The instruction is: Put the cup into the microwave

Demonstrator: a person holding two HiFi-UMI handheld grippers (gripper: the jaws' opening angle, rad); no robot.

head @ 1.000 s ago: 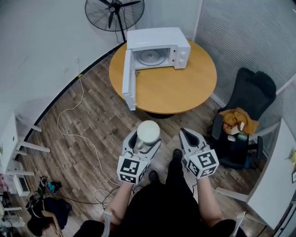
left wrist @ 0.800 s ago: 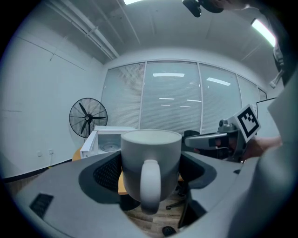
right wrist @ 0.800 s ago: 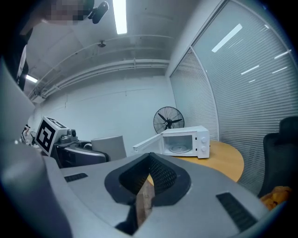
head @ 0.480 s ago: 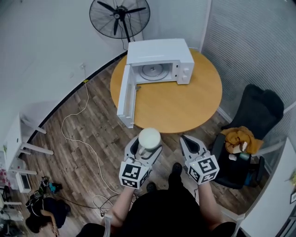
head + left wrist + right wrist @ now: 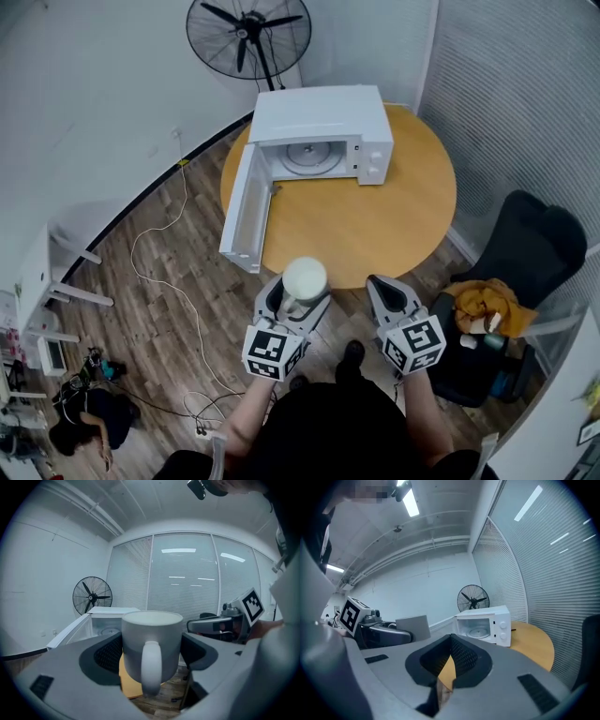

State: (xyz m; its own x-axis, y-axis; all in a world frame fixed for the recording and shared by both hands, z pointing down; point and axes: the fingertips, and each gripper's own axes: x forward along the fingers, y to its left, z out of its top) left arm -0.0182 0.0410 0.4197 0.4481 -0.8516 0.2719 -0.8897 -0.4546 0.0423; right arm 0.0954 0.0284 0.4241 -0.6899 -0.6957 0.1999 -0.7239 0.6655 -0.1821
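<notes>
Head view: left gripper (image 5: pixel 296 302) is clamped on a pale grey ceramic cup (image 5: pixel 304 278), which is held upright between the jaws. Right gripper (image 5: pixel 389 292) is held just beside it, apart from it, level with the left jaws. A white microwave oven (image 5: pixel 323 117) is seen well ahead of both jaw pairs on a round wooden table (image 5: pixel 375 216). Its door (image 5: pixel 242 211) is swung fully open, out past the table edge. The cup is outside the microwave, over the floor at the table's near edge.

Left gripper view: the cup is gripped by its sides, one jaw against each side, with the handle turned back towards the camera. The open microwave is seen ahead and left of the jaws, the right gripper to their right.

Right gripper view: the jaws are closed together, tips meeting. The microwave cavity is seen ahead, slightly right of the tips. The left gripper is seen to the left.
</notes>
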